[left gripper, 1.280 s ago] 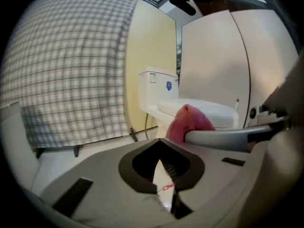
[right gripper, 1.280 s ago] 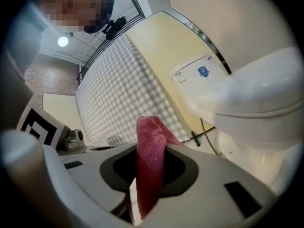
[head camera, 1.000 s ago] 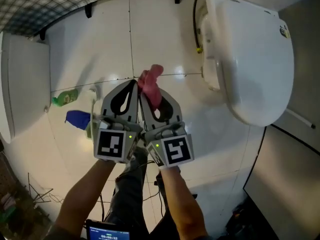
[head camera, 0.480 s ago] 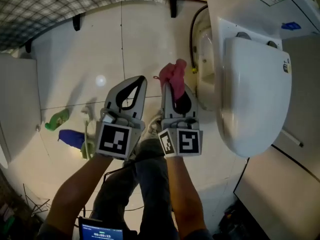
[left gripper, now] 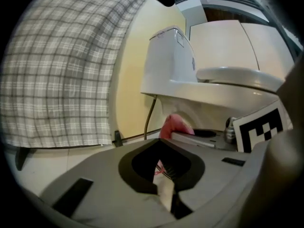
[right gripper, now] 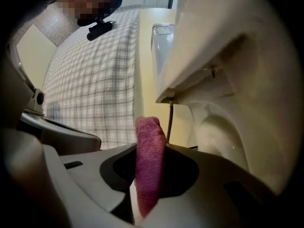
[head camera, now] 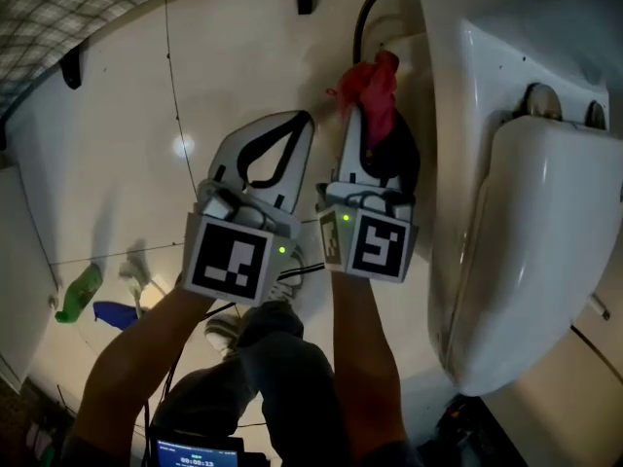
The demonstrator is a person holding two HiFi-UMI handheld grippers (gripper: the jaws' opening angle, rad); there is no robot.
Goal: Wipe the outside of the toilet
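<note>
The white toilet [head camera: 526,212] fills the right of the head view, lid down. My right gripper [head camera: 378,115] is shut on a pink cloth [head camera: 375,84], which sticks out past the jaw tips close to the toilet's left side under the tank. In the right gripper view the cloth [right gripper: 149,160] stands upright between the jaws of the right gripper [right gripper: 151,148], with the bowl's underside [right gripper: 228,80] just to the right. My left gripper [head camera: 297,125] sits beside it on the left, shut and empty. In the left gripper view that gripper [left gripper: 160,144] faces the tank [left gripper: 168,65].
A dark water hose [head camera: 375,8] runs down behind the toilet. A checked fabric [head camera: 97,8] hangs along the far wall. A green bottle [head camera: 78,293] and a blue object [head camera: 122,314] lie on the tiled floor at lower left. The person's legs are below the grippers.
Both grippers have moved forward and right, toward the toilet's side near the tank. The pink cloth stays in the right gripper. The bottle and blue object are now farther behind on the left.
</note>
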